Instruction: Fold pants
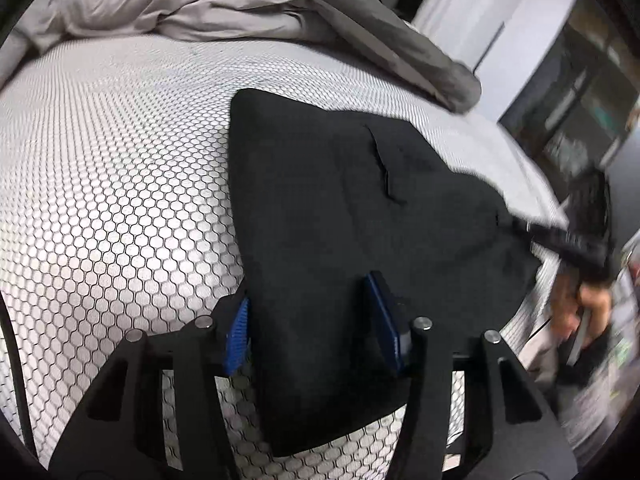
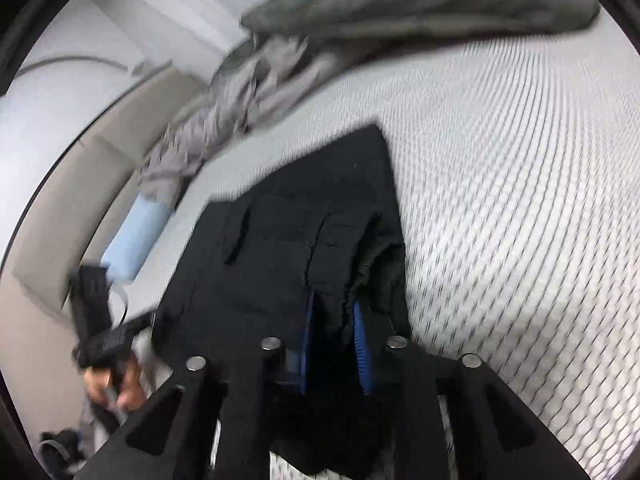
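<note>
Pinching a bunched fold of the black pants [image 2: 288, 248], the right gripper [image 2: 334, 344] has its two blue pads squeezed close on the cloth at the near end. It points down at a slant toward the bed.

In the left wrist view, the left gripper [image 1: 316, 320] also points down at a slant. Its blue pads stand about half apart, one on each side of the near edge of the pants [image 1: 352, 208]. The left pad is right beside the cloth edge and the right pad lies on top of the cloth. I cannot tell if they are pressing it.

These pants lie on the white mattress [image 1: 120, 160], which has a honeycomb pattern. They are already folded into a dark, thick shape. Their long side runs from the near end at the grippers away to the far end, where a corner points off toward the rumpled grey blanket [image 1: 200, 4]. A pocket slit shows on top.

Out at the right edge of the left view, a hand [image 1: 580, 308] holds the other gripper's black handle. It is blurry. A light blue thing [image 2: 136, 236] lies at the far left of the bed in the right view.
</note>
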